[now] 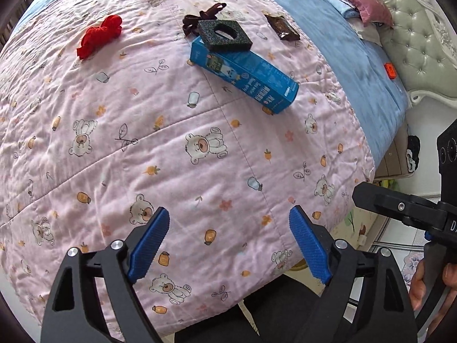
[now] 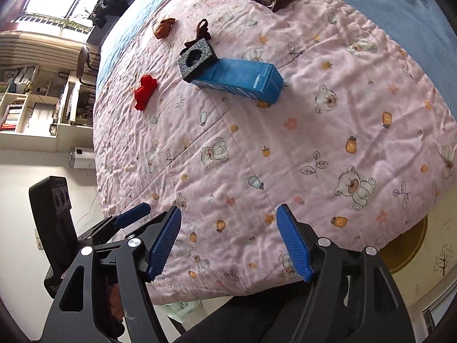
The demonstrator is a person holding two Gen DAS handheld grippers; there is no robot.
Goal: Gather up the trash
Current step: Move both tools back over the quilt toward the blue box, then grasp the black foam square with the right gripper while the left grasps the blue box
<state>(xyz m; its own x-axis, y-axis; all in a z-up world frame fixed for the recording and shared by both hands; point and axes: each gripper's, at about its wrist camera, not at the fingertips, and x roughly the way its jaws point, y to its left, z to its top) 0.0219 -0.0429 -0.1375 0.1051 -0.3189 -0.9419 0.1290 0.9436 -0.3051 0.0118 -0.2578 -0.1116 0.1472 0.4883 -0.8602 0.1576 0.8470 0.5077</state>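
On the pink bear-print quilt (image 1: 120, 154): both grippers, left (image 1: 230, 245) and right (image 2: 230, 241), fingers wide and empty; best approach the long blue cardboard box (image 1: 245, 78) across its narrow sides.

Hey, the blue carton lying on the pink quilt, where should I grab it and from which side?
Probably best to take the blue carton across its two long sides near the free end, coming down from above. It lies flat, and the black foam square rests on its far end, so the near half is bare. Both hand-held grippers are open and empty.
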